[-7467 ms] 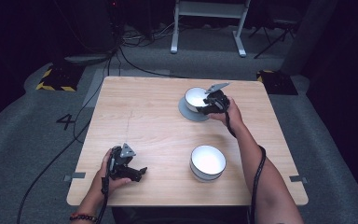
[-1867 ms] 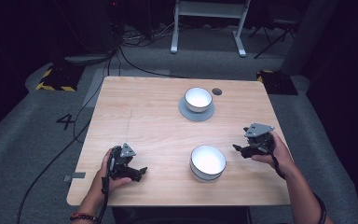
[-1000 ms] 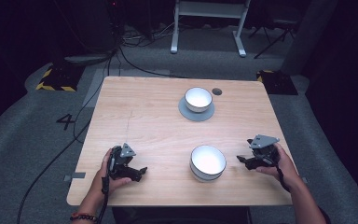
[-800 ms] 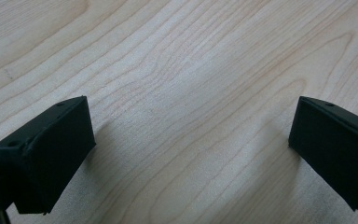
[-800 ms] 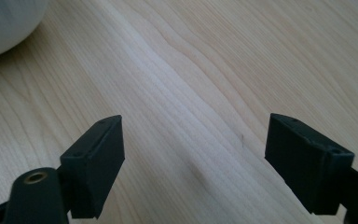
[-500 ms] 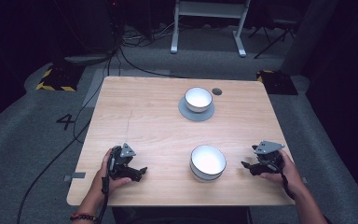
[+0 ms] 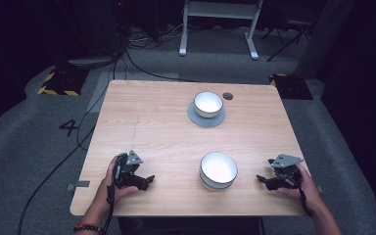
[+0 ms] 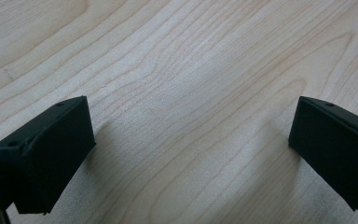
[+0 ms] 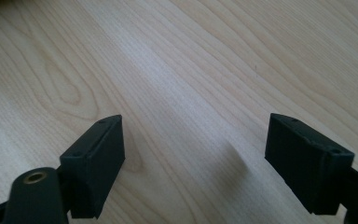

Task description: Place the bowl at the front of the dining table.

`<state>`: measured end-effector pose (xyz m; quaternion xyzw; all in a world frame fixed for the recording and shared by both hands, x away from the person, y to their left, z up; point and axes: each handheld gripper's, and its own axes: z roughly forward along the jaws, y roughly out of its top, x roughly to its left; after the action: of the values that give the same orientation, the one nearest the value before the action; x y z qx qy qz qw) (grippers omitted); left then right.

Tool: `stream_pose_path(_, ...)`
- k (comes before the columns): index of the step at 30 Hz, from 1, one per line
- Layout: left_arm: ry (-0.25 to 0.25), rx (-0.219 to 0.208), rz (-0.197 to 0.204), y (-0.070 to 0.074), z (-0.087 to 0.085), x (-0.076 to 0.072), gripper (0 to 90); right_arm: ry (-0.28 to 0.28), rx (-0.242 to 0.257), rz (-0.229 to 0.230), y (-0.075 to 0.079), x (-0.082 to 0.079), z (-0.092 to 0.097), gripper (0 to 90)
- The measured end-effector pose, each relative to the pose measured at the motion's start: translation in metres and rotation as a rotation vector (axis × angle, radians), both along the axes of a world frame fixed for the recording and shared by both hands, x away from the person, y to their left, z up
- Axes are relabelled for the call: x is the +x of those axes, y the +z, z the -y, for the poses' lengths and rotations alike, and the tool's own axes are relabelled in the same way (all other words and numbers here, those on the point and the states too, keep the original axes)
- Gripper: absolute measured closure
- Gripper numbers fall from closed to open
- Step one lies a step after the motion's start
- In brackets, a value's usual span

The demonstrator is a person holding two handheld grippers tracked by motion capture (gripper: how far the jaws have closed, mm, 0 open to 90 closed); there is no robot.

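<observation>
Two bowls: a near white bowl [image 7: 218, 170] stood at the table's front, between the two grippers; a far white bowl [image 7: 208, 104] stood toward the back edge.
Near bowl, orientation: upright, mouth up; round, so no long axis could be told.
Near bowl, look: white and glossy inside, with a darker band low on its outer wall.
Far bowl, seat: it sat centred on a flat grey saucer [image 7: 196, 117], also mouth up.
Left gripper [image 7: 146, 180]: held low at the front left of the wooden table [image 7: 152, 122], tips aimed toward the near bowl but well apart from it.
Left jaws: wide apart in the left gripper view, with bare wood grain between them and nothing held.
Right gripper [image 7: 263, 179]: held at the front right, tips aimed left toward the near bowl, near it and not touching.
Right jaws: spread wide in the right gripper view, over bare tabletop.
Dark disc [image 7: 227, 96]: small, round, set in the tabletop just right of the far bowl.
Writing: a "4" [image 7: 70, 128] was marked on the grey floor left of the table.
Brands: none could be read on the bowls or grippers.
</observation>
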<state>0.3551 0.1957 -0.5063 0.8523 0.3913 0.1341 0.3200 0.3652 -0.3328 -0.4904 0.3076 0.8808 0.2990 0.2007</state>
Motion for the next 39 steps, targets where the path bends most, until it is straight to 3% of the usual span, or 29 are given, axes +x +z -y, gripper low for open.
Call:
stream_pose_path(13, 0.000, -0.008, -0.007, 0.000, 0.000, 0.000, 0.2, -0.042, 0.177, -0.025, -0.014, -0.011, 0.027, 18.0)
stream_pose_path(39, 0.002, -0.010, -0.008, -0.001, 0.001, 0.001, 0.2, -0.044, 0.185, -0.034, -0.014, -0.014, 0.035, 16.8)
